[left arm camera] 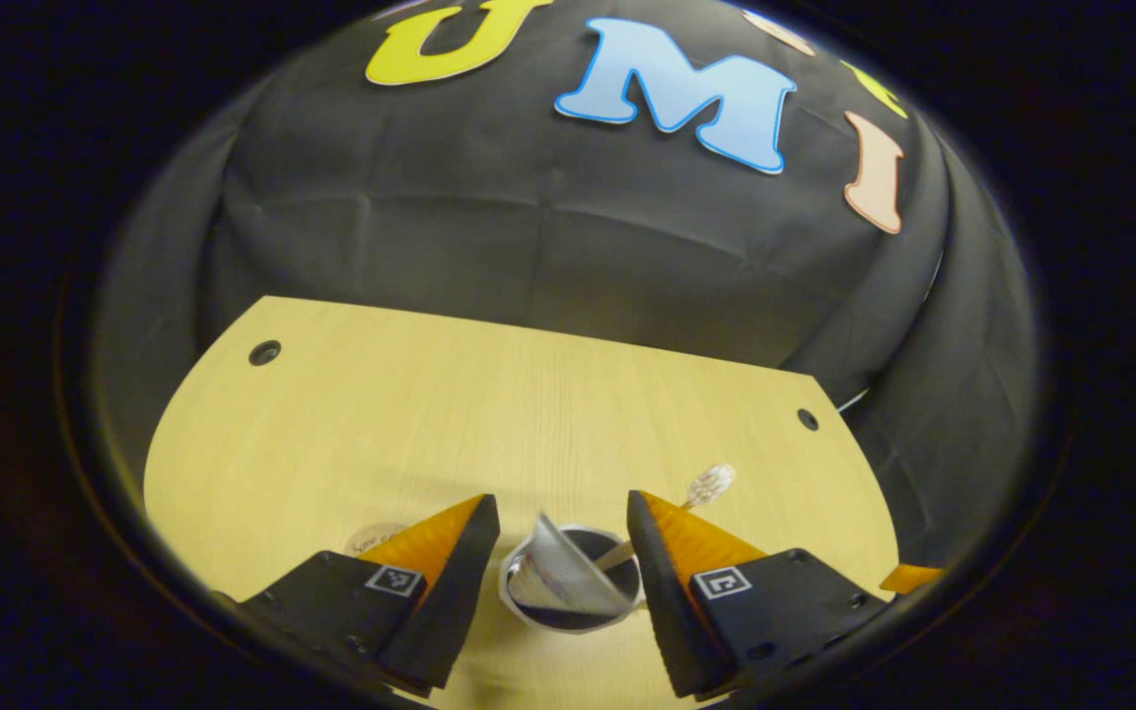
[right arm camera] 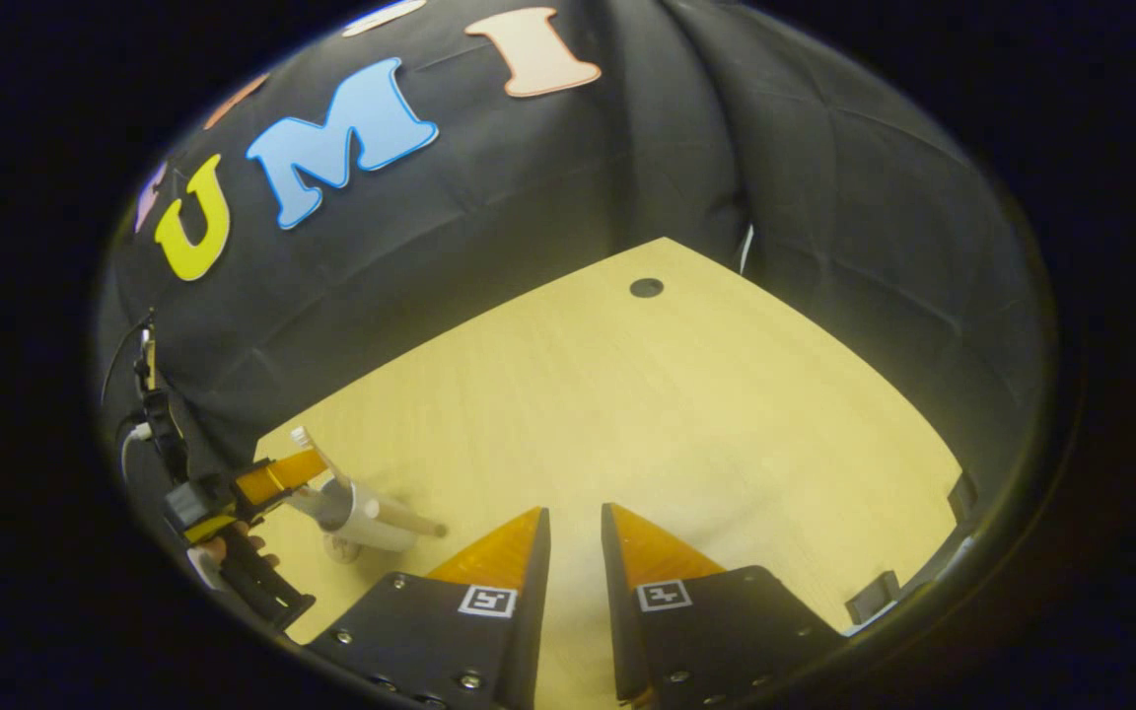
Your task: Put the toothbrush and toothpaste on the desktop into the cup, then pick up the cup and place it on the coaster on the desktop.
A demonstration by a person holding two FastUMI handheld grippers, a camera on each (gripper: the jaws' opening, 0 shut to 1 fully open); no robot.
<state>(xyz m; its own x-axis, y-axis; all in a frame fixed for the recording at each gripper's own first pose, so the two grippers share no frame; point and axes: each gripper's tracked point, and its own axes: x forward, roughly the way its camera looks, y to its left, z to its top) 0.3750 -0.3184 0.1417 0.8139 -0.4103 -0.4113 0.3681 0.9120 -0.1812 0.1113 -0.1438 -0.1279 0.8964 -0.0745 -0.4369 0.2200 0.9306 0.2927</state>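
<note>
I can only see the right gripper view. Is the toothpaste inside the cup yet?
Observer: Yes. From the left gripper view, the toothpaste leans inside the cup, and the toothbrush pokes out beside it.
Operator: Where are the left gripper's fingers?
Observer: The left gripper has one finger on each side of the cup's rim. I cannot tell if they press on it.

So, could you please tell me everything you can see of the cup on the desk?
The white, dark-lined cup stands upright on the pale wooden desktop, between the left tool's open orange fingers. A silvery toothpaste tube and a white-bristled toothbrush lean inside it. The right gripper view shows it beside that tool.
</note>
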